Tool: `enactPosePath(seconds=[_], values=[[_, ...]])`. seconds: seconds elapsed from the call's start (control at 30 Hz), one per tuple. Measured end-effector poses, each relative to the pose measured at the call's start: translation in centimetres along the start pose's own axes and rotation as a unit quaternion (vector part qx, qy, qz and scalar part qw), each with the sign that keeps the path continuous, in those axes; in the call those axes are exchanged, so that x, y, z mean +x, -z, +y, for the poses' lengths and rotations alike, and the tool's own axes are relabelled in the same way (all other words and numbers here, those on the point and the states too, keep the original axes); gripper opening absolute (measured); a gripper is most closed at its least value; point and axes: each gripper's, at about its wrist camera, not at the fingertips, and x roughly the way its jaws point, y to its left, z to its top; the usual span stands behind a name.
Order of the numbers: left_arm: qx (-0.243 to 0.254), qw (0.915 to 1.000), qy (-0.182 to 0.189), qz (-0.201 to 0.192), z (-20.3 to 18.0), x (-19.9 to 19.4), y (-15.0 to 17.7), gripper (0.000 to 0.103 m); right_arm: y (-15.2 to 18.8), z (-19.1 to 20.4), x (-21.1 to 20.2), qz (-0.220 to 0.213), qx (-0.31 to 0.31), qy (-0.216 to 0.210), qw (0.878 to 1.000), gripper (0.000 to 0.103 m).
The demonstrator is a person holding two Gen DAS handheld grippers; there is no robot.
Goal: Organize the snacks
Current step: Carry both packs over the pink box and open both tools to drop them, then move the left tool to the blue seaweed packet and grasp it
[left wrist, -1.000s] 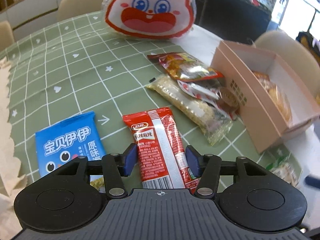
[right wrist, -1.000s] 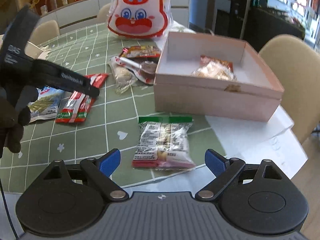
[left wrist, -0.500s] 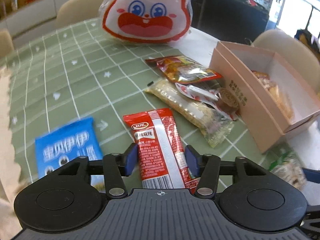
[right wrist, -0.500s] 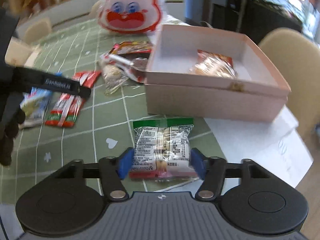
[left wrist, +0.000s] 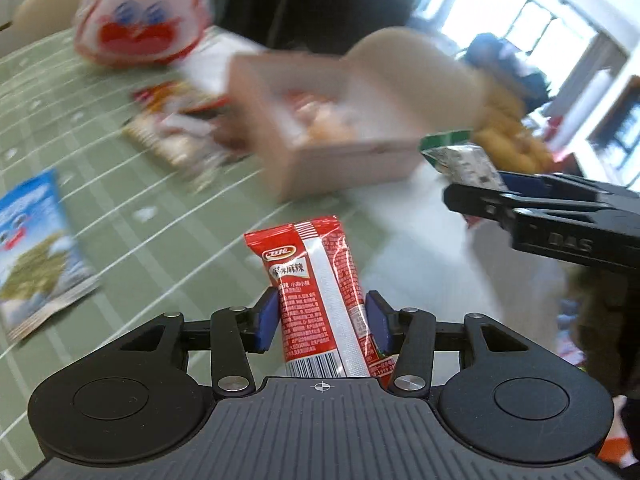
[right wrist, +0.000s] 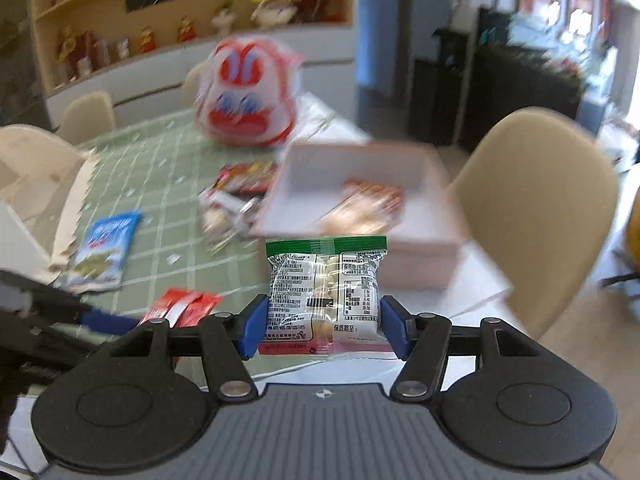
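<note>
Left wrist view: left gripper (left wrist: 322, 322) jaws, just closing, clamped red snack packet (left wrist: 316, 292), raised above green tablecloth (left wrist: 132, 196). Right gripper (right wrist: 322, 326) jaws clamped green-topped clear packet (right wrist: 326, 284), held near pink box (right wrist: 416, 256), blurred.

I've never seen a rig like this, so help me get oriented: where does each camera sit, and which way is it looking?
Left wrist: sits on the left gripper, looking along its fingers past the red sachet it grips, toward the pink box.
Right wrist: sits on the right gripper, which grips the green-topped packet, facing the same box.
Shared: box, rabbit bag, blue packet, each other's gripper.
</note>
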Motion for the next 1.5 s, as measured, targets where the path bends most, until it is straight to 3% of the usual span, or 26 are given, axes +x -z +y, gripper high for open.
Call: enactPosePath(seconds=[0.13,0.3,0.47,0.6,0.7,0.87,1.0,1.23,1.37,1.5], values=[[0.020,0.9963,0.032,-0.077,-3.0,-2.7,-4.0,0.052,-1.3,-2.6,-3.8,-0.045,0.006,0.051,0.998,0.060],[0.046,0.9842,0.025,-0.169,-5.5,-3.8,-10.9,0.052,-3.0,-4.6,-7.2,-0.090,0.017,0.090,0.992,0.060],[0.004,0.9887,0.019,-0.149,-5.2,0.2,-16.3,0.052,-3.6,-5.2,-8.5,-0.103,0.016,0.112,0.988,0.060],[-0.054,0.9887,0.013,-0.139,-2.5,4.9,-18.6,0.053,-3.3,-5.4,-8.0,-0.084,0.015,0.128,0.988,0.060],[-0.072,0.9925,0.021,-0.097,-0.6,8.7,-19.3,0.055,-3.5,-5.4,-7.5,-0.069,0.019,0.133,0.989,0.060],[-0.082,0.9930,0.018,-0.083,1.9,11.3,-18.1,0.054,-4.4,-5.4,-5.7,-0.054,0.018,0.127,0.990,0.060],[-0.103,0.9897,0.047,-0.087,3.7,9.5,-15.9,0.054,-6.4,-5.6,-2.7,-0.038,0.022,0.094,0.995,0.060],[-0.105,0.9917,0.038,-0.063,4.6,4.9,-8.6,0.054,-12.3,-7.4,7.2,0.019,0.068,0.033,0.997,0.060],[-0.137,0.9892,-0.001,-0.053,6.6,3.2,-4.9,0.053,-14.2,-8.3,13.5,0.057,0.092,0.024,0.994,0.066],[-0.181,0.9787,-0.071,-0.064,10.1,1.8,-2.4,0.053,-14.2,-7.8,17.8,0.115,0.093,0.030,0.989,0.068]])
